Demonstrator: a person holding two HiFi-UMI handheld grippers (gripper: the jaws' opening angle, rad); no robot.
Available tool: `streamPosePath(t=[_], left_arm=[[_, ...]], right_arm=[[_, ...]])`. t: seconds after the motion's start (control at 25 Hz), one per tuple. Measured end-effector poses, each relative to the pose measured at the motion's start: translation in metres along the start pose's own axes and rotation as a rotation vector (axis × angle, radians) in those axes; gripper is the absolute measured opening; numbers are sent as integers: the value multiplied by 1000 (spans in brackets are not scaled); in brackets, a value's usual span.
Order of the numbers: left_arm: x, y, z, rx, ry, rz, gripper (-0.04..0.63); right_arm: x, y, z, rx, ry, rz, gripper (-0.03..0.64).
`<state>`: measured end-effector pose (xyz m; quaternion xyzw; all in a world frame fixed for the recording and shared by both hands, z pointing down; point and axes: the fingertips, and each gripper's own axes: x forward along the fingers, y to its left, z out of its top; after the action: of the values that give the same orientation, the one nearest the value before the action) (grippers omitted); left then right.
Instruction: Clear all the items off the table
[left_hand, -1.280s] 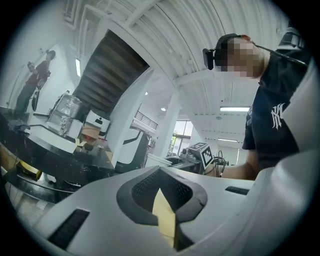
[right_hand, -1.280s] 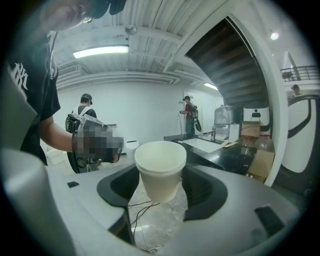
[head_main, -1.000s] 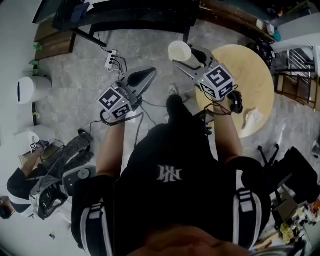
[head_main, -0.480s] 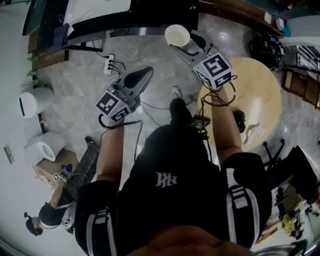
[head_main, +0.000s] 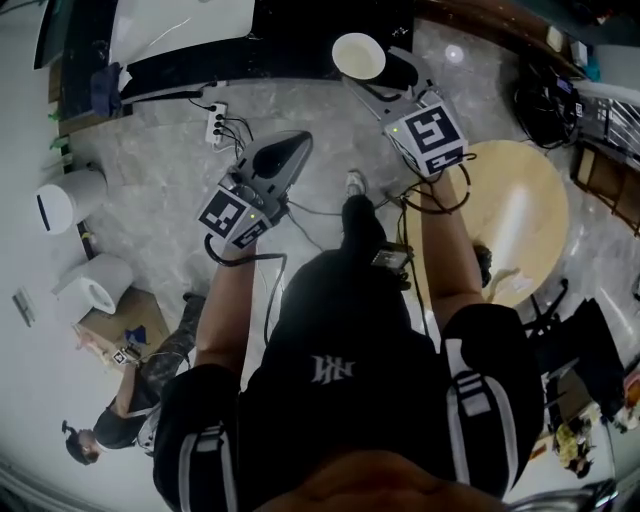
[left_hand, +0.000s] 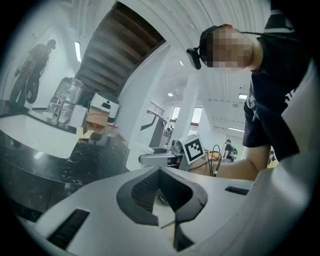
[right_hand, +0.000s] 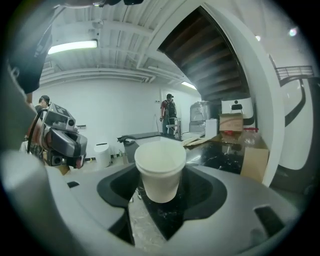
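White paper cup (right_hand: 159, 165) is upright, pinched by the sides between the fingers (right_hand: 205, 192) of your right gripper (right_hand: 160, 186). From your head view the paper cup (head_main: 358, 56) hangs out in front of you over the grey floor (head_main: 160, 160), right at the edge of the dark counter (head_main: 290, 45) and well away from the round wooden worktop (head_main: 530, 215) on your right. Your left gripper (left_hand: 160, 175) has its fingers (left_hand: 142, 192) pressed together with nothing between them, and it's held out beside the right gripper, a bit lower in the head view. There's a power strip (head_main: 217, 122) on the floor past it.
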<state>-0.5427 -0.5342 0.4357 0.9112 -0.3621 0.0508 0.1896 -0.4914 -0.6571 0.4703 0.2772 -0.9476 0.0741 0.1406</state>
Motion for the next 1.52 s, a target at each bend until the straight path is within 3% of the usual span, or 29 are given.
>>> streamPosePath(t=[0.2, 0.48, 0.56, 0.64, 0.96, 1.08, 1.24, 1.28, 1.4, 1.52], left_arm=[[-3, 14, -5, -20, 25, 5, 12], [-10, 18, -4, -27, 4, 12, 12], [-12, 15, -2, -18, -3, 12, 12], [-16, 12, 1, -6, -4, 15, 12], [-54, -11, 29, 39, -54, 35, 12], [-75, -34, 46, 49, -97, 33, 12], [-113, -84, 55, 49, -151, 14, 12], [-122, -98, 55, 39, -162, -5, 12], [-148, -147, 53, 17, -188, -95, 12], [-170, -201, 41, 33, -209, -168, 12]], right_arm=[[21, -3, -5, -42, 47, 14, 275], [29, -3, -18, -1, 63, 16, 290], [30, -2, -19, -2, 71, 18, 305], [33, -2, -19, -7, 77, 14, 375], [1, 14, 11, -32, 61, -19, 388], [-27, 27, 19, -55, 74, -31, 351], [-89, 69, 30, -62, 72, -16, 233], [-103, 83, 36, -67, 57, -11, 199], [-147, 121, 57, -41, -23, -1, 179], [-195, 163, 66, -33, -85, 5, 83]])
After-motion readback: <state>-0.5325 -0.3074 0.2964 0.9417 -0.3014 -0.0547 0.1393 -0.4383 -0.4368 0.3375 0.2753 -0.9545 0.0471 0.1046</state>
